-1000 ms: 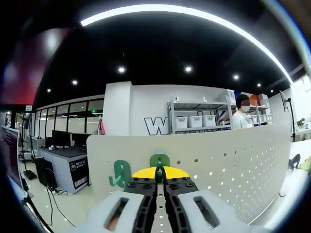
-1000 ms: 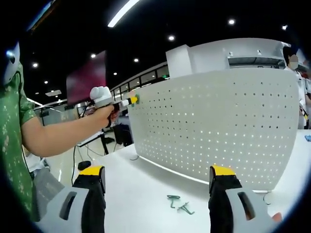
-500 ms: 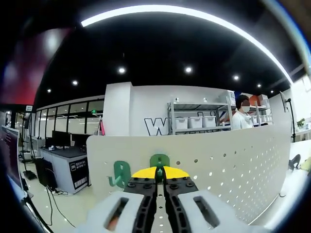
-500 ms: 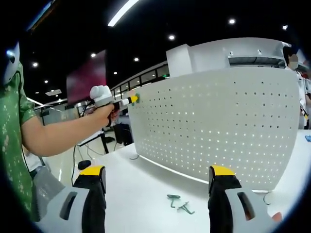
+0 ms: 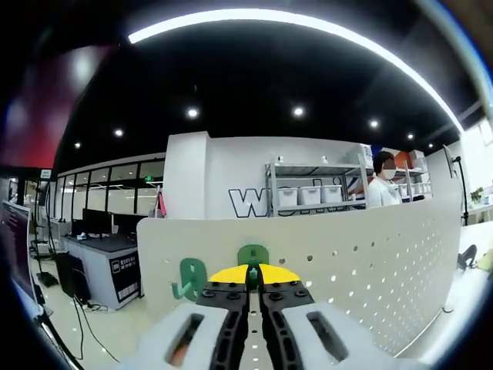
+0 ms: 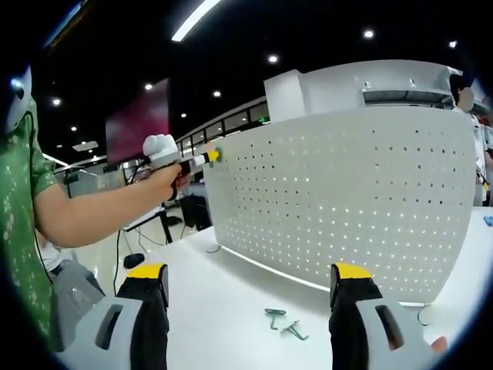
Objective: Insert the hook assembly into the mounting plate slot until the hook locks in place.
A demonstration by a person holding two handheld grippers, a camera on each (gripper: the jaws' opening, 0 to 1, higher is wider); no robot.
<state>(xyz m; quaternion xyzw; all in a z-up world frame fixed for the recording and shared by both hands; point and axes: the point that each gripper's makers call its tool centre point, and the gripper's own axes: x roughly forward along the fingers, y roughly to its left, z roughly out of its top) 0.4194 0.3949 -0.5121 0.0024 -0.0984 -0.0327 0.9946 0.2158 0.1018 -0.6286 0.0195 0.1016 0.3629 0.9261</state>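
While I am comparing this moment with the views from a second ago, I am finding almost nothing changing: the left gripper [image 5: 253, 279] is staying pressed up to the top edge of the white perforated mounting plate [image 6: 362, 193], its jaws together and clamped on the green hook [image 5: 253, 256], which is sitting flat against the plate face. A second green hook [image 5: 191, 277] is hanging just beside it on the plate, apart from the jaws. In the right gripper view I am seeing the person's left hand [image 6: 166, 181] holding that gripper at the plate's upper corner, shifting only very slightly. The right gripper [image 6: 243, 297] is hovering over the table [image 6: 223, 308] with its jaws apart and carrying nothing, and two spare hooks [image 6: 281, 322] are lying on the table between the jaws. I am judging the insertion to be at its seating stage; whether the hook is locking I cannot tell, so I am treating the task as unfinished.
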